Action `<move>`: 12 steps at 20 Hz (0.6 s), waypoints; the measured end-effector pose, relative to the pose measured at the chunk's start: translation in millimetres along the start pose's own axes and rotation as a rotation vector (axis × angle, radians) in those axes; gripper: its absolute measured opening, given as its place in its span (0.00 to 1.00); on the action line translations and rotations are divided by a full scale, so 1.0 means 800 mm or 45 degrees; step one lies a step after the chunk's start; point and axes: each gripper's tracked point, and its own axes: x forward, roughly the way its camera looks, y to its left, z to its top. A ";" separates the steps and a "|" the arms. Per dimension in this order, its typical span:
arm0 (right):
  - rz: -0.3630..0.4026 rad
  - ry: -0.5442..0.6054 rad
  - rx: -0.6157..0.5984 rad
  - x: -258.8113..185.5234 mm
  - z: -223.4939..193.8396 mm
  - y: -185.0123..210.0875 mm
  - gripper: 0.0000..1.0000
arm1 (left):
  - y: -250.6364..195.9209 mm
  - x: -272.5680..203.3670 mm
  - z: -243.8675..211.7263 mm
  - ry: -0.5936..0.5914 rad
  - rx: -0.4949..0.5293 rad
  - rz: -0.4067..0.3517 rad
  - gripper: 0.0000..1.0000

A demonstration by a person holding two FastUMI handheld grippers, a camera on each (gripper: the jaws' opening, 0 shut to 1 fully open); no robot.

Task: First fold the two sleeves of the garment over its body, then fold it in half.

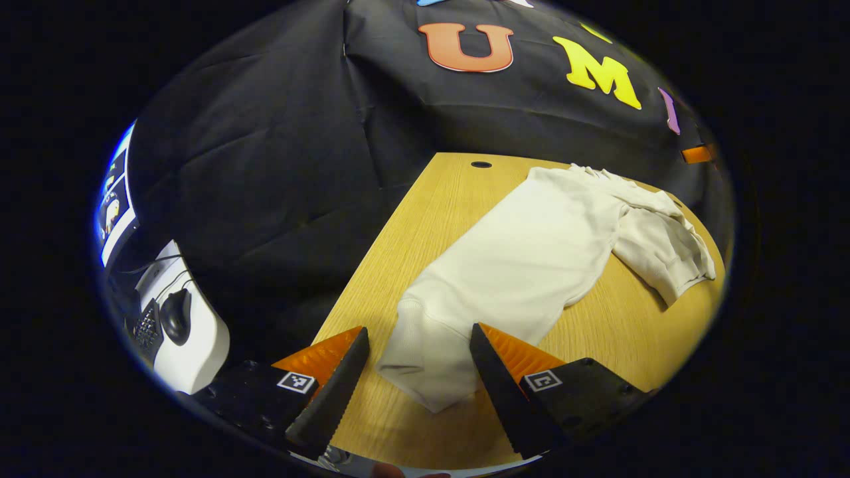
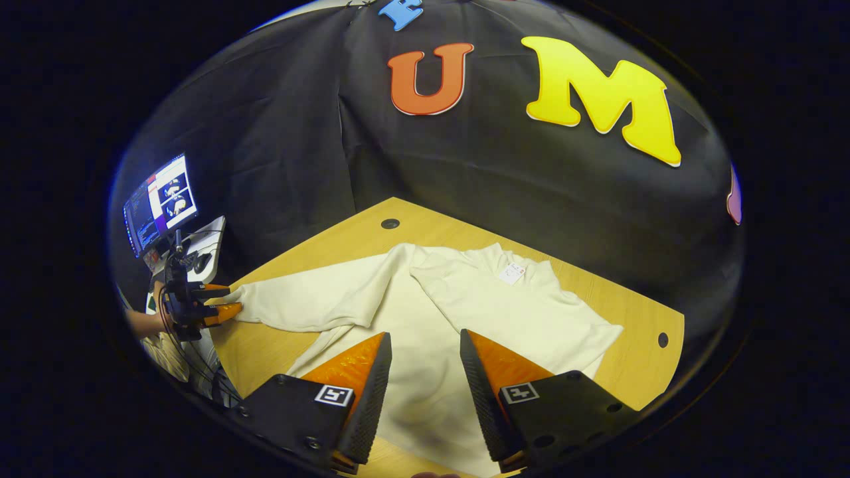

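Both views are evenly lit from above; edges are bent, dimmed toward nine o'clock; shadows are soft.

The garment (image 2: 458, 318) lies flat on the desk (image 2: 637, 318). One sleeve (image 2: 312, 302) stretches out sideways from the garment's body, its cuff beside the left tongs (image 2: 222, 302) near the desk's edge.

Bare table (image 2: 265, 358) beside garment (image 2: 465, 312), booth wall (image 2: 465, 179) seemingly close behind
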 end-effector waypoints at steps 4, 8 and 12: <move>0.011 0.022 0.077 -0.007 -0.012 0.004 0.65 | 0.000 0.004 0.000 0.005 -0.041 0.035 0.75; 0.002 0.021 0.122 -0.017 -0.021 -0.010 0.64 | -0.005 0.003 -0.001 0.036 -0.012 0.058 0.31; 0.005 0.017 0.183 -0.033 -0.029 -0.018 0.64 | -0.023 -0.001 0.005 0.069 -0.095 0.005 0.10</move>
